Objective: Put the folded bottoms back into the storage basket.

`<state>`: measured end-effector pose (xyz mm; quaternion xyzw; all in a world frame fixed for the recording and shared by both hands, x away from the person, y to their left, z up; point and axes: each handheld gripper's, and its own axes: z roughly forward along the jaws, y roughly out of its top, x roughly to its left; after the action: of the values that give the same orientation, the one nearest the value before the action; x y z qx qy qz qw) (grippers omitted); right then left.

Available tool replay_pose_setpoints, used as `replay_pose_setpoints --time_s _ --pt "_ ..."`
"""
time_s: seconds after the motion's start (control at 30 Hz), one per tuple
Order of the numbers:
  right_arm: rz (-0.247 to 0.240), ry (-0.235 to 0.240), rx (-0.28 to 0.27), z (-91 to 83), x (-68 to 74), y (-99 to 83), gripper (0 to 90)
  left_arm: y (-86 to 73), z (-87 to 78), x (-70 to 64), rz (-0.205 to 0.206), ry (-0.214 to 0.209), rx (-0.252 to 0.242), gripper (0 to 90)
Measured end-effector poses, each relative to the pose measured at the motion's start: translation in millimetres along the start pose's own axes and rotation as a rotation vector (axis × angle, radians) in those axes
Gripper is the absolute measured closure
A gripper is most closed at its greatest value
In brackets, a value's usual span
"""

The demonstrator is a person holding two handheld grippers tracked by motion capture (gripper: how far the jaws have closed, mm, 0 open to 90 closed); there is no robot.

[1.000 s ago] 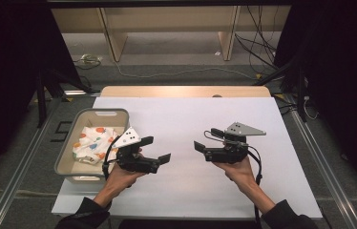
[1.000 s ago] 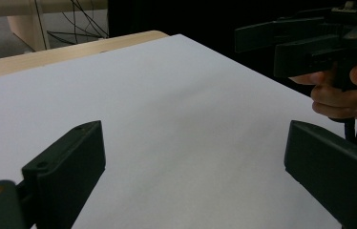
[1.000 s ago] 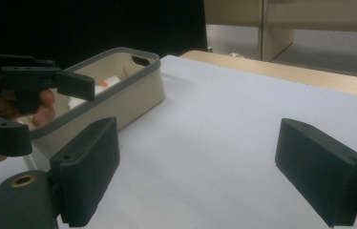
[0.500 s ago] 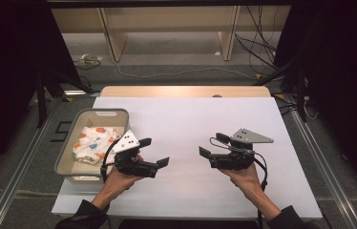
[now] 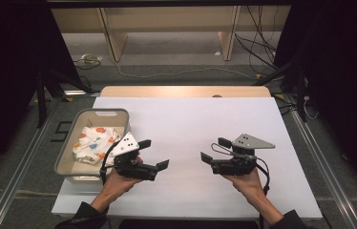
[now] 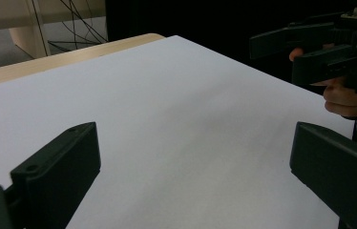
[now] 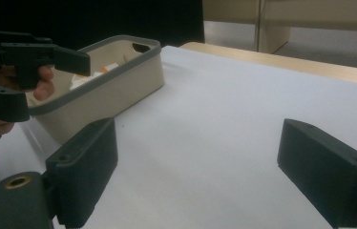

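High view puts our two hands low on the white surface (image 5: 186, 124), each holding a gripper, both turned inward so they face one another across bare sheet. Our left gripper (image 5: 153, 155) sits at about 7 o'clock of the sheet, just beside the beige bin (image 5: 67, 162); its fingers (image 6: 57, 164) stand wide apart with nothing between them, as the left gripper view makes plain. Our right gripper (image 5: 212, 150) rests at about 5 o'clock, well apart from the bin, and its fingers (image 7: 83, 152) are likewise spread and empty.

The patterned cloth (image 5: 94, 143) lies crumpled inside the bin, at the 9 o'clock edge of the sheet, touched by neither gripper. We judge that the bin keeps it gathered in one spot, within easy reach of our left hand, while the wide clear middle is left free as a place to lay it out.

Both sets of fingers seem held open in readiness: we would expect the left to swing toward the bin first, being nearest, with the right waiting to take a second corner.
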<state>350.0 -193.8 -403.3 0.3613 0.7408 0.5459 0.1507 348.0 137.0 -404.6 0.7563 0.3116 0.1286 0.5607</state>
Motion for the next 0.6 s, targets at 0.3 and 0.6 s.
replay_pose_setpoints --time_s 0.3,0.6 --pt "-0.005 -0.039 -0.009 -8.8 1.2 -8.6 14.3 -2.2 -1.2 -2.6 0.012 -0.009 0.013 1.5" --pt "-0.027 -0.054 0.001 -15.6 7.3 -11.4 13.0 -3.3 -5.3 -3.3 0.001 -0.014 0.009 1.3"
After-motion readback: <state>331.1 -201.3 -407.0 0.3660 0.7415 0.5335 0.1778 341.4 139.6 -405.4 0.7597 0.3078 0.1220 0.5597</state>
